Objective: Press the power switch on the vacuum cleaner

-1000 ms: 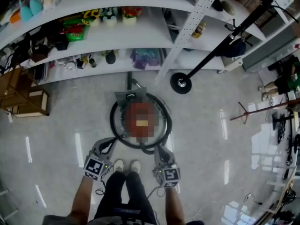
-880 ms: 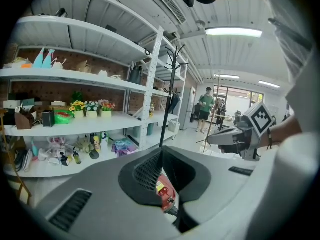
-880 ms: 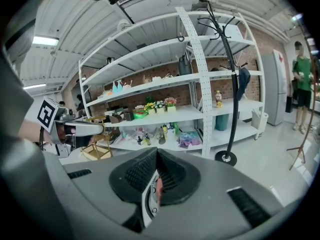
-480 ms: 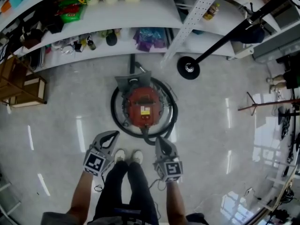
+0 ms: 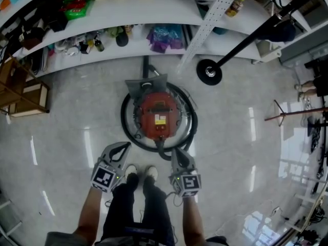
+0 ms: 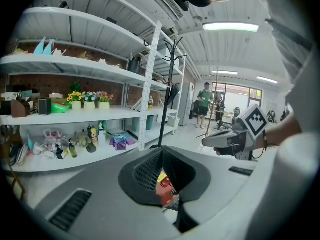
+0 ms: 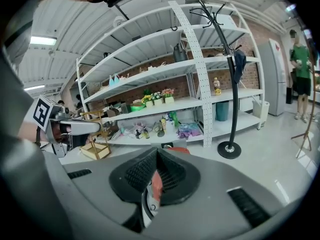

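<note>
The red vacuum cleaner [image 5: 158,114] stands on the floor ahead of me, ringed by its black hose [image 5: 124,129]. I cannot make out its power switch. My left gripper [image 5: 126,146] is held short of the hose's near left side, and its jaws meet at the tips, holding nothing. On the near right side my right gripper [image 5: 173,152] is shut and empty, just over the hose. In the left gripper view the left gripper [image 6: 161,150] shows a sliver of the red vacuum cleaner [image 6: 165,188] through its jaws. The right gripper [image 7: 157,151] likewise frames the vacuum cleaner [image 7: 156,184].
White shelves [image 5: 102,40] with bottles, flowers and bags run behind the vacuum. A coat stand's round base [image 5: 209,72] sits at its right rear. A wooden crate [image 5: 28,100] is at left. My shoes [image 5: 139,172] stand between the grippers. Two people [image 6: 205,101] stand far off.
The head view has shifted, so the vacuum and shelves sit higher in the frame. Both grippers stay shut in the same stance near the hose.
</note>
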`<control>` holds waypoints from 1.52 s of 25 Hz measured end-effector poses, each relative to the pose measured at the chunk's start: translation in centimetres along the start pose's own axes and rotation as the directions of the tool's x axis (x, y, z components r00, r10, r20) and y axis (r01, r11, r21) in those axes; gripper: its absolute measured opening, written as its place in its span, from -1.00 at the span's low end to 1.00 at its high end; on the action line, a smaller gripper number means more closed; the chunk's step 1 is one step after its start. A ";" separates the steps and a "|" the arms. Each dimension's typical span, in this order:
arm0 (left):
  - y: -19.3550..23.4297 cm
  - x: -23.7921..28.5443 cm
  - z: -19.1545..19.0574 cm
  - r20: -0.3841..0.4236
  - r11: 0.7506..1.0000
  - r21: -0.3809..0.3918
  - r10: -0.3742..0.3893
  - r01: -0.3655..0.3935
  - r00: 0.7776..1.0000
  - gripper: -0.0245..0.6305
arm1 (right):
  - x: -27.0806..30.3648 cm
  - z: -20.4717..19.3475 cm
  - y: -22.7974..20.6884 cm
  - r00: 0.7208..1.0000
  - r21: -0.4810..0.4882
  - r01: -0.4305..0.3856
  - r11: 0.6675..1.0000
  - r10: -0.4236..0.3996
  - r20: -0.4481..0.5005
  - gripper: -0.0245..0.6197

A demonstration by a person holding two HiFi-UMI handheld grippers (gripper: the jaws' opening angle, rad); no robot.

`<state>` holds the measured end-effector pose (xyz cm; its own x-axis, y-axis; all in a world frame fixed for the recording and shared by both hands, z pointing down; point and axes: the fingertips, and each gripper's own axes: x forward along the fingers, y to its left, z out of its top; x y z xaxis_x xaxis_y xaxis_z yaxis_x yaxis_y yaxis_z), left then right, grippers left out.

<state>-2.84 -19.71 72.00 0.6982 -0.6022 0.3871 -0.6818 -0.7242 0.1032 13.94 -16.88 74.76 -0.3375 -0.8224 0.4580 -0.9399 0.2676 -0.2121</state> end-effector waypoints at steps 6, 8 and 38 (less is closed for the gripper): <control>-0.2 1.8 -2.1 0.016 1.000 0.010 -0.007 0.007 1.000 -0.90 | 1.2 -3.2 -1.6 1.000 0.002 0.007 1.000 -0.006 -0.013 -0.91; -0.2 2.3 -2.7 0.013 1.000 0.016 -0.006 0.006 1.000 -0.90 | 1.6 -3.9 -2.0 1.000 0.005 0.002 1.000 -0.002 -0.010 -0.91; 0.6 4.6 -7.1 0.025 1.000 -0.017 0.020 -0.020 0.999 -0.90 | 11.7 -10.9 -5.5 0.996 0.035 -0.037 0.999 0.040 -0.078 -0.91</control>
<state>-1.61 -20.54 80.38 0.6896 -0.6247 0.3665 -0.6989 -0.7065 0.1108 14.60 -22.48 90.67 -0.3775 -0.7694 0.5153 -0.9244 0.2801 -0.2590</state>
